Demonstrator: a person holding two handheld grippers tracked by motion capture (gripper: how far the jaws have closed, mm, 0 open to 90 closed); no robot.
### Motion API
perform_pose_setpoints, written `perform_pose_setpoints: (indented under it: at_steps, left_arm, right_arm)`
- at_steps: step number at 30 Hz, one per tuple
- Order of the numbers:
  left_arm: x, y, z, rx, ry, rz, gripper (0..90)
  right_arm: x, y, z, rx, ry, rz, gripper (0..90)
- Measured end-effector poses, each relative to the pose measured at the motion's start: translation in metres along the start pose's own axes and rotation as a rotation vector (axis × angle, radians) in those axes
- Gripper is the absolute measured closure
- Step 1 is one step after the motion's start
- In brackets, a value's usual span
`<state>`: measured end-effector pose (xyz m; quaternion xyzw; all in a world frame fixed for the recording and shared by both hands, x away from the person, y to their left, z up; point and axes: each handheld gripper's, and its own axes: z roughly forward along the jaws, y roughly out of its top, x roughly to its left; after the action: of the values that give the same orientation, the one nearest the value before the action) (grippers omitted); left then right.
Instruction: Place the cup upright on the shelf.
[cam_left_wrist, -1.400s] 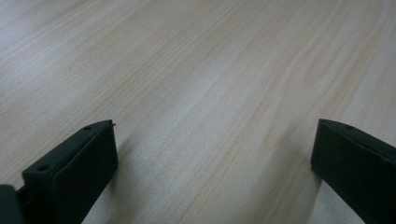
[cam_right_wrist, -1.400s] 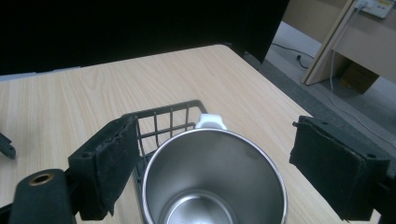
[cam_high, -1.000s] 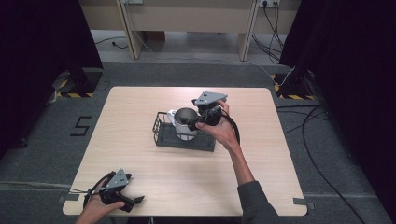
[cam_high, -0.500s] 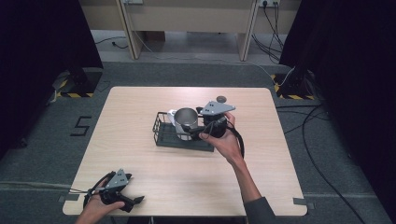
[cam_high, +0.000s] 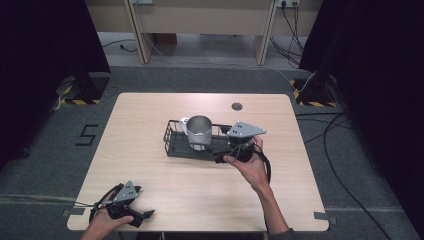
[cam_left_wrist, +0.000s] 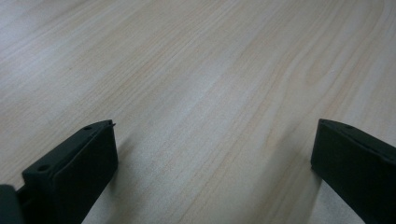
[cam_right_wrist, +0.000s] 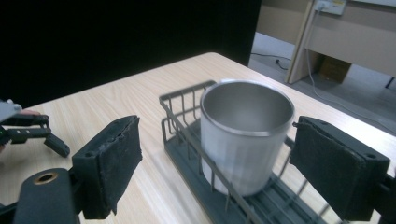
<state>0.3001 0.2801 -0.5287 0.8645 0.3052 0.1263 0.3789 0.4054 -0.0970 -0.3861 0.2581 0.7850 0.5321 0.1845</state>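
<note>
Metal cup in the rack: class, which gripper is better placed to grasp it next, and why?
Right. The right gripper is open beside the metal cup in the rack; the left gripper rests at the table's near edge.

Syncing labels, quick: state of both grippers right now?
Left gripper: open, holding nothing, low over the bare table.
Right gripper: open, holding nothing, jaws apart in front of the metal cup standing in the wire rack.

Black right gripper with grey three-cornered plate, rough-faced padded fingers, black looping cable, possibly dark sleeve cuff
</note>
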Motion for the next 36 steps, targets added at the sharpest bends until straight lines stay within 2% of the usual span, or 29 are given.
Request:
perform_pose_setpoints:
  at_steps: [2,6,13,22,32,36]
  left_arm:
    - [0.000,0.000,0.000,0.000,0.000,0.000,0.0]
    - [0.000,0.000,0.000,0.003,0.000,0.001,0.0]
    - [0.000,0.000,0.000,0.003,0.002,0.000,0.0]
    - [0.000,0.000,0.000,0.003,0.002,-0.001,0.0]
    - [0.000,0.000,0.000,0.003,0.003,-0.001,0.0]
    - [0.000,0.000,0.000,0.003,0.003,-0.001,0.0]
  right_arm:
    - [0.000,-0.003,-0.003,0.002,-0.008,0.004,15.9]
    - [0.004,-0.024,-0.013,0.011,-0.047,0.014,15.8]
    - [0.009,-0.054,-0.027,0.024,-0.079,0.042,15.8]
    - [0.011,-0.081,-0.037,0.023,-0.088,0.098,15.8]
    - [0.015,-0.110,-0.033,0.121,-0.101,0.120,15.7]
    - [0.018,-0.120,-0.032,0.169,-0.122,0.116,15.9]
